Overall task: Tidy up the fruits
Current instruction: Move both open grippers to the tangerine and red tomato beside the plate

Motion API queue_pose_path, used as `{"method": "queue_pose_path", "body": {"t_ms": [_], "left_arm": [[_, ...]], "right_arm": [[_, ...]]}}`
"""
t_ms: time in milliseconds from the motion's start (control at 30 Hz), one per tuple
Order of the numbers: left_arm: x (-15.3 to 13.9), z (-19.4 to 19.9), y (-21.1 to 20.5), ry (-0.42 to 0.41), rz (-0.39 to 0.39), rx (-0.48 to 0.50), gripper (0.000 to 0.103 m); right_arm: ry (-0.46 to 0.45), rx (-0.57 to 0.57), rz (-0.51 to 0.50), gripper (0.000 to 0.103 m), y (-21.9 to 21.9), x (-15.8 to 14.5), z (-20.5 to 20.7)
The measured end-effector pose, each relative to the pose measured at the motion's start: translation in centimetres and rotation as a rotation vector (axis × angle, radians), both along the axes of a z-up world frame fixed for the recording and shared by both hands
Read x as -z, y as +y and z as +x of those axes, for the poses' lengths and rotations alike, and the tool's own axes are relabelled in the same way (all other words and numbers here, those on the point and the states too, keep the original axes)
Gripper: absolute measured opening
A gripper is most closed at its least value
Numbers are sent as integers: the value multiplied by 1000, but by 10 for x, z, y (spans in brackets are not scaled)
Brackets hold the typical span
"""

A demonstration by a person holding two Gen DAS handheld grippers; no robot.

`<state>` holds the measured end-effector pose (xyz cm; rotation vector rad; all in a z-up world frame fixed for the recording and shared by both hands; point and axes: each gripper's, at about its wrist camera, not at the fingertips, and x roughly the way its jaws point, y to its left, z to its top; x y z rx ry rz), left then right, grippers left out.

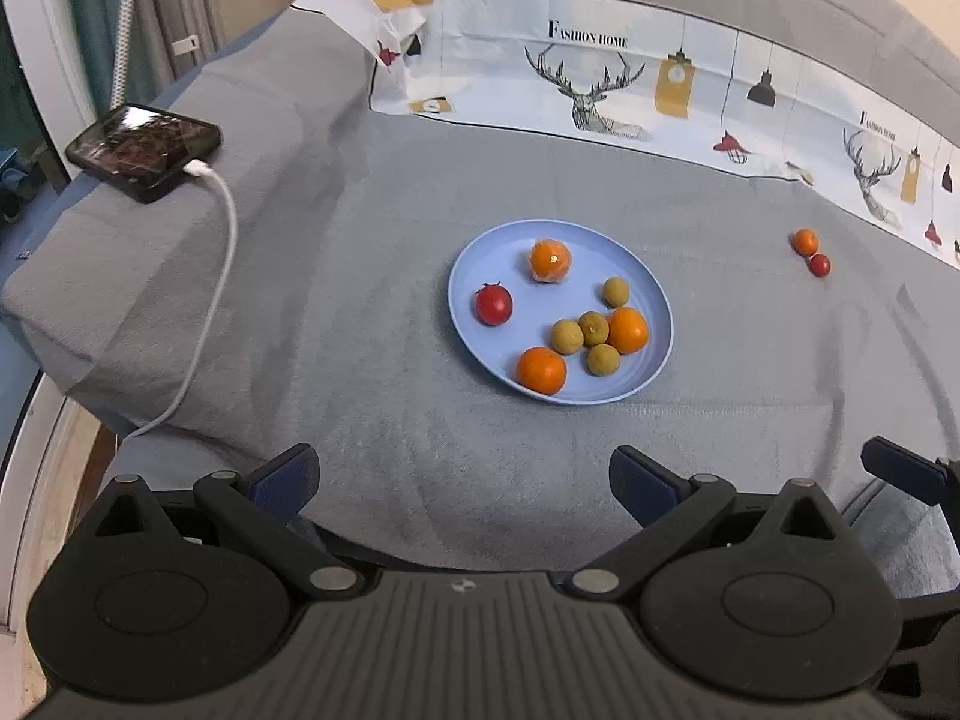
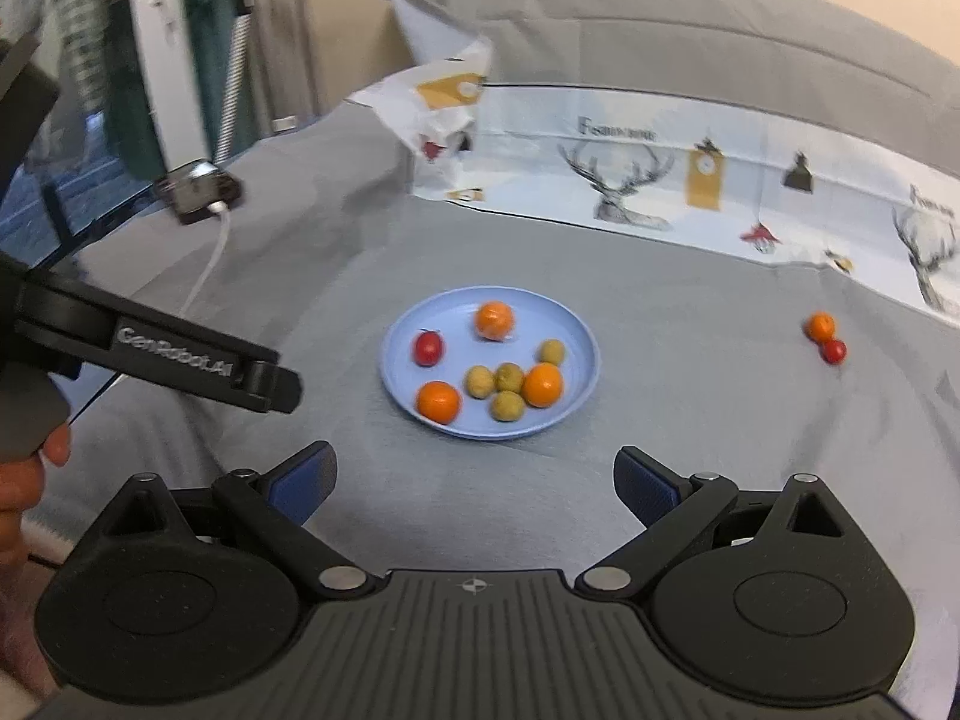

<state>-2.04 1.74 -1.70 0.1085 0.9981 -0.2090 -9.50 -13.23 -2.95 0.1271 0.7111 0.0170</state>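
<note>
1. Mostly the sorting looks done: the blue plate (image 1: 474,252) on the grey-covered bed (image 1: 360,300) already holds three oranges, four small yellow-green fruits and one red tomato (image 1: 494,303).
2. Only two pieces lie off the plate, well apart to its right: a small orange (image 1: 804,242) with a second small tomato (image 1: 819,265) touching it, near the printed cloth (image 1: 600,78).
3. Judging by this, the step in hand is fetching that stray pair, and the right claw (image 2: 474,483) sits nearer to it.
4. That move calls for swinging right, coming down over one fruit without nudging its neighbour away, and closing gently on the round skin.
5. Both claws hang back from the plate, wide and empty; the left claw (image 1: 465,480) points at the plate.
6. A hand (image 2: 24,480) at the left edge of the right view grips the left claw's handle.
</note>
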Motion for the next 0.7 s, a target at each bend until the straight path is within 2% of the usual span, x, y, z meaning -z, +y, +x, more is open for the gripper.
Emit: {"method": "queue_pose_path", "body": {"t_ms": [167, 333, 500, 700], "left_arm": [[0, 18, -24, 12, 20, 15, 103], [4, 45, -60, 57, 50, 42, 103], [8, 74, -108, 90, 80, 79, 103], [22, 122, -174, 146, 64, 104, 103]], "right_arm": [[4, 118, 35, 101, -35, 14, 9], [-15, 332, -14, 102, -101, 37, 31], [-10, 522, -91, 102, -183, 84, 77], [54, 660, -121, 102, -278, 153, 153]]}}
